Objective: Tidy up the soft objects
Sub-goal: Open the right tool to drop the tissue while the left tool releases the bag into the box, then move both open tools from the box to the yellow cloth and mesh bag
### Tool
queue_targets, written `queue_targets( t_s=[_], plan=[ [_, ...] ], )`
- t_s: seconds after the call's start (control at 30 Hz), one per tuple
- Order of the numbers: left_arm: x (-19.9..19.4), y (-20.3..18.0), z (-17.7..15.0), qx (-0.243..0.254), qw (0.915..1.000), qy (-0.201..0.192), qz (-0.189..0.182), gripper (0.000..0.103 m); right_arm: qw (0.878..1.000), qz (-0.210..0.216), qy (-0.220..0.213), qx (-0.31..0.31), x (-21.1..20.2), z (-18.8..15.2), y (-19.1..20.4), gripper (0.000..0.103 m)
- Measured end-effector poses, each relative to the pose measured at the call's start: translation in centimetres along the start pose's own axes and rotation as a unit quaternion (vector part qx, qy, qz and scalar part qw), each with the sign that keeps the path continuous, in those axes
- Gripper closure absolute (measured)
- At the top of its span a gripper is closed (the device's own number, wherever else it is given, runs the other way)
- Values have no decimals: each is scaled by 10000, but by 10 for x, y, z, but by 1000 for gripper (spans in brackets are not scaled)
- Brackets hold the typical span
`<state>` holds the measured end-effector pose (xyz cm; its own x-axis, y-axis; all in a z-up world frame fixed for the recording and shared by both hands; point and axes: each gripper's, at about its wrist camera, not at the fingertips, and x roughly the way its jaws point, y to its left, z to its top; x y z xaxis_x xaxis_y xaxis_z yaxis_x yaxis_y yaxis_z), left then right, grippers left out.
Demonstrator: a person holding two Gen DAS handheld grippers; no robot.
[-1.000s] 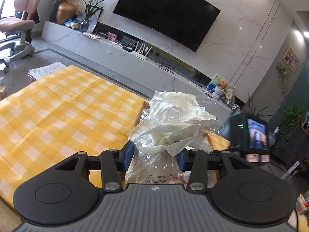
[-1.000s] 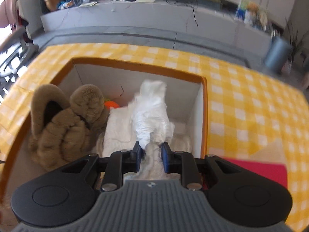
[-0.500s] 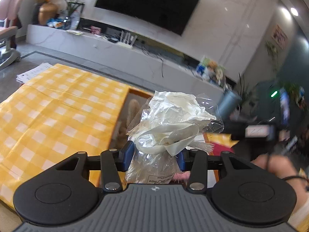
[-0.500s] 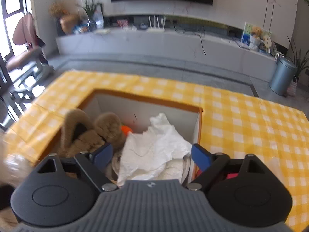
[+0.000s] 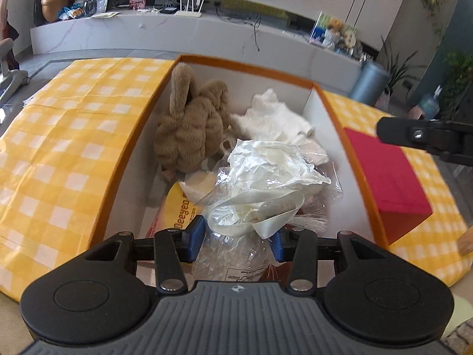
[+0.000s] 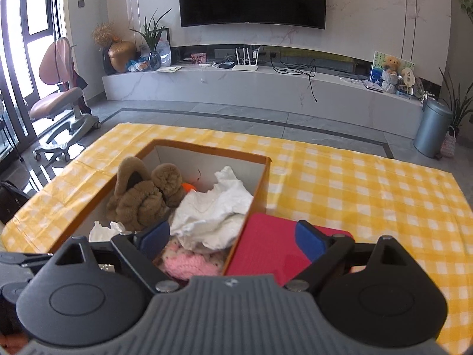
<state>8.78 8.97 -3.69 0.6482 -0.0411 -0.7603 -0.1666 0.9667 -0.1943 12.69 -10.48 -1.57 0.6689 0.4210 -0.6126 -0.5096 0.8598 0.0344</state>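
Jaws of the left gripper (image 5: 238,238) are clamped on the neck of a clear cellophane gift bag (image 5: 260,189), tied with a white ribbon (image 5: 260,211) and stuffed with crinkled white paper. The bag hangs over the near end of the orange-rimmed box (image 5: 334,115), which sits on the table under a yellow checked cloth (image 5: 68,136). Jaws of the right gripper (image 6: 232,239) are spread wide and hold nothing; they sit above the box's near right corner and a red block (image 6: 280,242) that lies just beside the box.

Inside the box lie a brown plush toy (image 5: 192,130), a crumpled white cloth (image 5: 275,118), something pink and knitted (image 6: 189,261) and a yellow packet (image 5: 179,204) at the near end.

The step in hand appears to be placing the bag among the soft items. The next move probably calls for lowering it into the free space at the near end, in front of the plush, then parting the jaws so the ribbon slips free without snagging. The bag looks light and crinkly, so it may tip once let go.
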Motion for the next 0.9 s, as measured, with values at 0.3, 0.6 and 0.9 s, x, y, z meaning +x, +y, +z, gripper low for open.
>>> queue_targets(
  t_s=[0.3, 0.6, 0.9],
  plan=[
    [-18, -16, -2, 311, 9986, -301, 289, 29, 9989, 1, -72, 468, -10, -19, -26, 13],
    [-54, -35, 2, 508, 9925, -944, 586, 15, 9939, -152, -276, 1054, -27, -26, -60, 12],
    [-83, -58, 4, 599, 9856, -1473, 575, 15, 9914, -402, -625, 1081, -61, -29, -84, 8]
  ],
)
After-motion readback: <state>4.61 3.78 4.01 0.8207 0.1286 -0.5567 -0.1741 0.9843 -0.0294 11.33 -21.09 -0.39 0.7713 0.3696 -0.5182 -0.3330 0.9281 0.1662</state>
